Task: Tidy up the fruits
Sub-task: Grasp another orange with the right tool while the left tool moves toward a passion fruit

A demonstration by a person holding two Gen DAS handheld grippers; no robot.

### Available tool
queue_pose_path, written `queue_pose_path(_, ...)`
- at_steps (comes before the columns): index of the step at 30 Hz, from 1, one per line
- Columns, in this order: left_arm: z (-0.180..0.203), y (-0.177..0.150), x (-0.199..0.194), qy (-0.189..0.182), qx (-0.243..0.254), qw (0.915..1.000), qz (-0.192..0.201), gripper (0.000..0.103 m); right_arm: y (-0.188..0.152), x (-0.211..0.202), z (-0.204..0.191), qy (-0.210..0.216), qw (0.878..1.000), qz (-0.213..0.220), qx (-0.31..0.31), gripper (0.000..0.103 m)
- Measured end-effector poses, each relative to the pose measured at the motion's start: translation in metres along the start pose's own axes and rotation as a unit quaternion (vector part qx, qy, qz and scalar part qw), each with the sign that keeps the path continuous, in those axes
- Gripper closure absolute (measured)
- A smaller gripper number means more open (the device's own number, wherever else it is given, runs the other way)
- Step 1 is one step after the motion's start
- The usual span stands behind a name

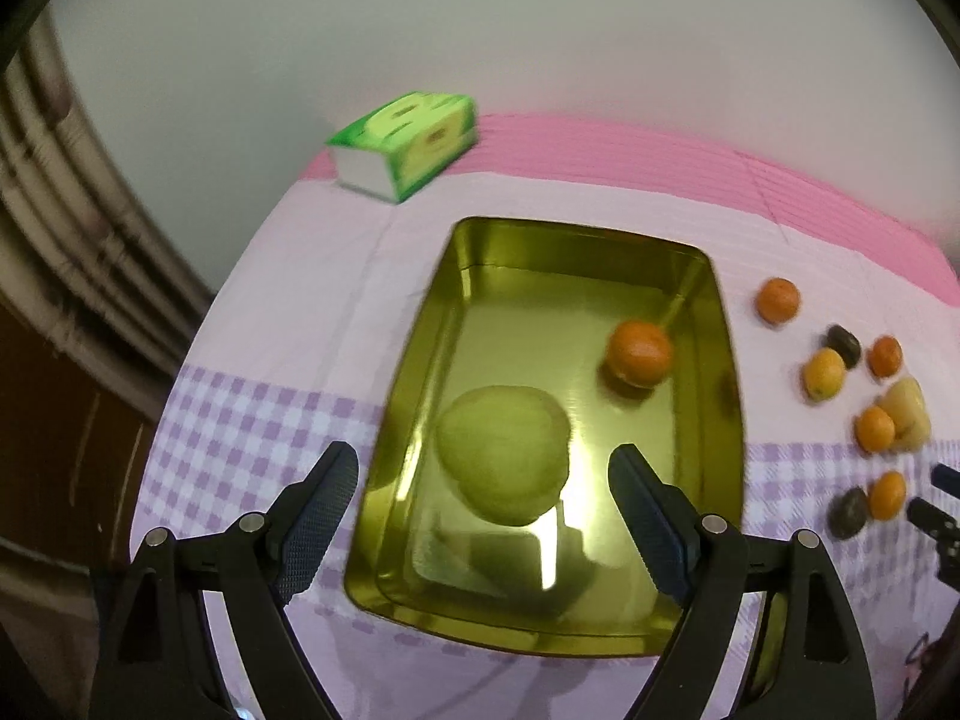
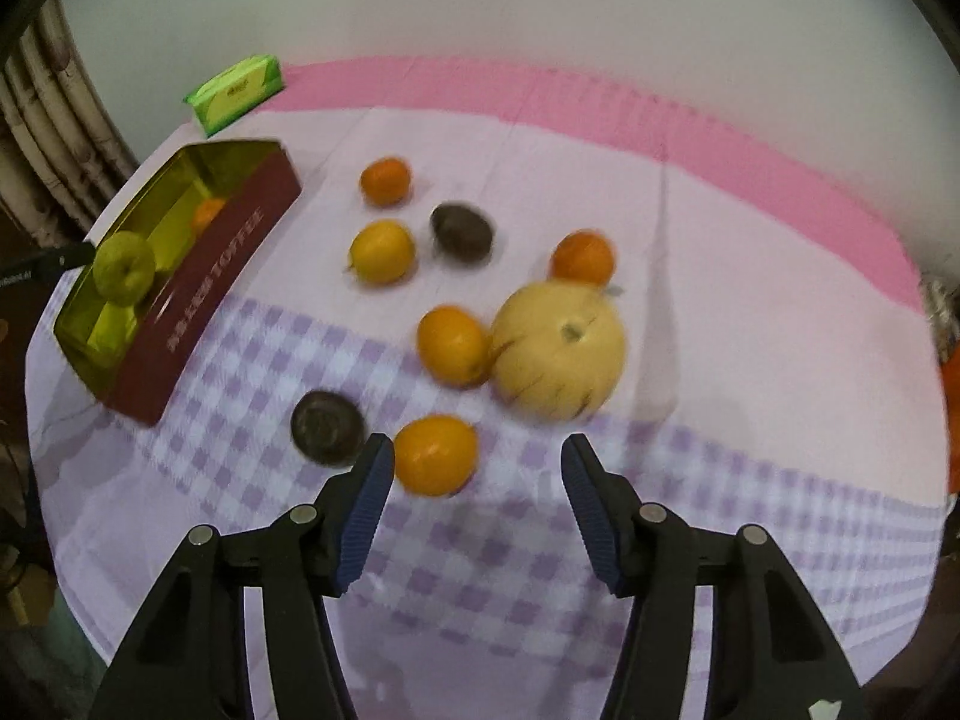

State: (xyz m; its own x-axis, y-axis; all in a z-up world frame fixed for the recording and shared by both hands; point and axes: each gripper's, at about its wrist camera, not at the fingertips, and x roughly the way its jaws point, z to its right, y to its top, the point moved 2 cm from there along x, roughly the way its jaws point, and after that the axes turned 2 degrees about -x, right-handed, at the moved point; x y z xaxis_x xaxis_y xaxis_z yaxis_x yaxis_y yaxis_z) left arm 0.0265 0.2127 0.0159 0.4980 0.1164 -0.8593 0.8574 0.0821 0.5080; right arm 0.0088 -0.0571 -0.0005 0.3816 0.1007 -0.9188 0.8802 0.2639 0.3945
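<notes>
A gold tin tray (image 1: 420,324) with maroon outer walls (image 2: 198,294) stands on the checked cloth. A green apple (image 1: 504,462) and an orange (image 1: 639,354) lie in it. My left gripper (image 1: 483,453) hovers over the tray, open, its pads well clear of the apple on both sides. Right of the tray lie several loose fruits: oranges (image 2: 453,345), a yellow citrus (image 2: 382,251), a pale yellow melon (image 2: 558,351) and two dark fruits (image 2: 327,426). My right gripper (image 2: 478,444) is open above the cloth, with the nearest orange (image 2: 435,453) just off its left fingertip.
A green tissue pack (image 2: 237,93) sits at the far left by the wall. The cloth's pink band (image 2: 720,138) runs along the far edge. A curtain (image 1: 72,228) hangs left of the table. The table's rounded left edge drops away near the tray.
</notes>
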Motion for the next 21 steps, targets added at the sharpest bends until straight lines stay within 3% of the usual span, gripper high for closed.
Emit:
queue_pose_path(8,0.030,-0.006,-0.009,-0.019,0.044,0.9989,0.006,0.017,-0.007,0.028,-0.028,0.013,1.000,-0.011,-0.020,0.060)
queue_pose_path(21,0.093,-0.020,-0.018,-0.067,0.095,0.9931,-0.013,0.017,-0.001,0.046,-0.026,0.024,1.000,-0.005,-0.010,0.065)
